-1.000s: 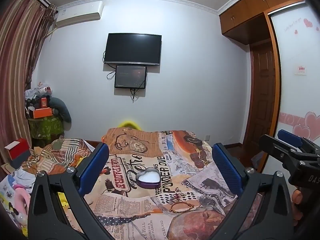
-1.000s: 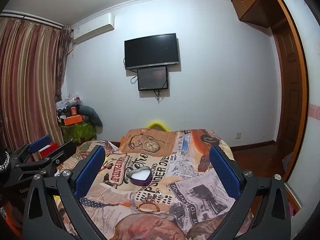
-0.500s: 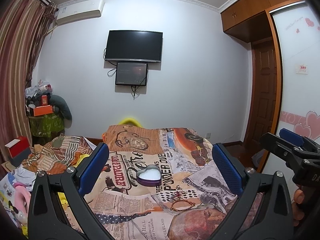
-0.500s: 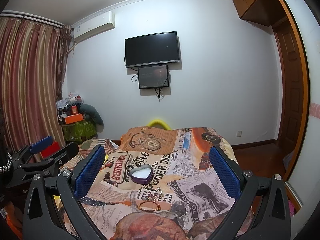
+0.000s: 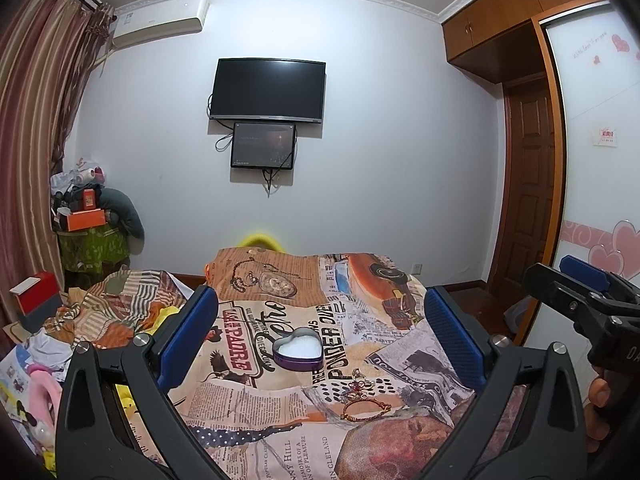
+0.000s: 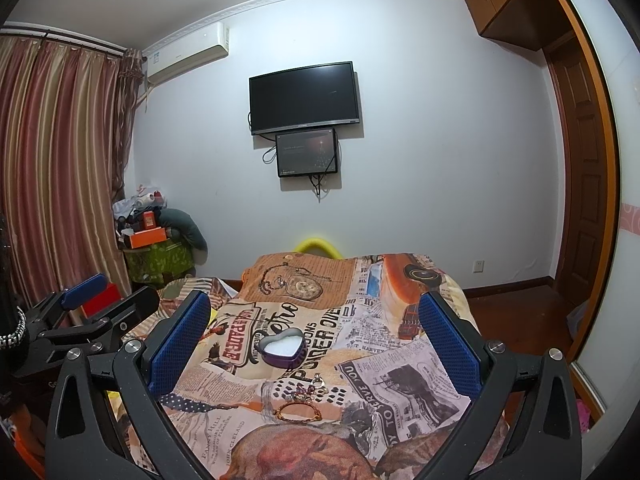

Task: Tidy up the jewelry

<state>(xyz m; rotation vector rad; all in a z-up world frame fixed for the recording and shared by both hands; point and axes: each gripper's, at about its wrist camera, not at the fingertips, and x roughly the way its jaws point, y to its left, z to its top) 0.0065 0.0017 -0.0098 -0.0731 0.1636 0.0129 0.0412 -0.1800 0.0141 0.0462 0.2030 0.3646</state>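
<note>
Both tongs are held above the near end of the bed (image 5: pixel 360 276), each with its blue pads spread wide apart and nothing between them. The left tongs (image 5: pixel 320 336) and the right tongs (image 6: pixel 314 336) are aimed at the heart-shaped tin (image 5: pixel 298 349), which lies open on the printed bedspread.

Just nearer than the tin, a small charm cluster (image 5: pixel 357 385) is seen; nearer again, a red-and-gold bracelet (image 5: pixel 366 405) lies flat, apart from the tin.

Against the frames of a second ago, the tin and bracelet sit slightly higher in both views; a small tilt or advance of the tongs is inferred. Nothing has been gripped. The task is judged barely begun, with the bracelet the likely first pick.
</note>
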